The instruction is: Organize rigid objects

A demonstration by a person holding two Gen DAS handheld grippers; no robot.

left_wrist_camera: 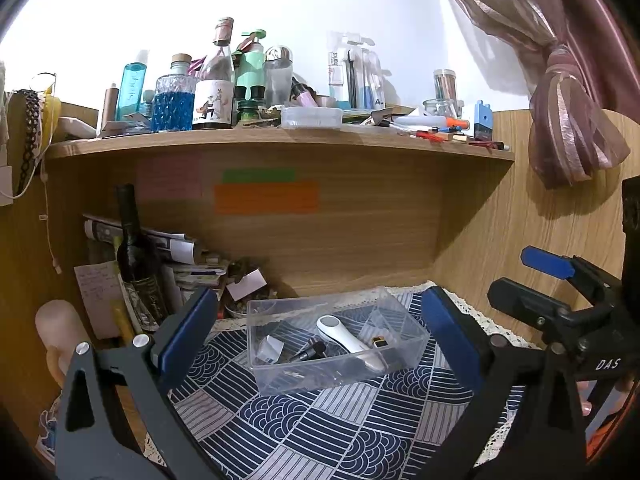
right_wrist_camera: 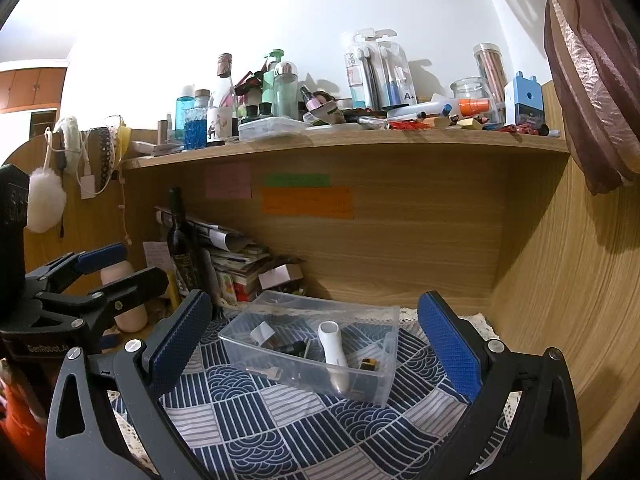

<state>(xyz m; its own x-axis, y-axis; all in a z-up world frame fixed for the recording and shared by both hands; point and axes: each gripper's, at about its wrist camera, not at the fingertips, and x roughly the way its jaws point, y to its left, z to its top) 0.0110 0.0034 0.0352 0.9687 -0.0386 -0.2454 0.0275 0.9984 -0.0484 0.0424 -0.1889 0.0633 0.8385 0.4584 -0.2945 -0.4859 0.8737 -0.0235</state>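
A clear plastic box [left_wrist_camera: 414, 342] [right_wrist_camera: 390, 376] sits on the blue patterned cloth [left_wrist_camera: 304, 420] [right_wrist_camera: 256, 416] under the shelf. It holds a white handheld device [left_wrist_camera: 346, 340] [right_wrist_camera: 332, 350], a black cylinder [left_wrist_camera: 308, 352], a small black-and-yellow item [left_wrist_camera: 380, 341] [right_wrist_camera: 369, 364] and a white paper piece [left_wrist_camera: 270, 349] [right_wrist_camera: 262, 333]. My left gripper [left_wrist_camera: 320, 336] is open and empty, fingers either side of the box, above the cloth. My right gripper [right_wrist_camera: 316, 340] is open and empty, likewise framing the box. Each gripper shows at the edge of the other's view.
A wooden shelf [left_wrist_camera: 280, 138] [right_wrist_camera: 344, 140] above carries bottles, jars, a lidded clear box [left_wrist_camera: 312, 116], pens and toothbrush packs. A dark wine bottle [left_wrist_camera: 136, 252] [right_wrist_camera: 180, 248] and stacked papers [left_wrist_camera: 192, 264] stand at the back left. A curtain [left_wrist_camera: 560, 92] hangs at right.
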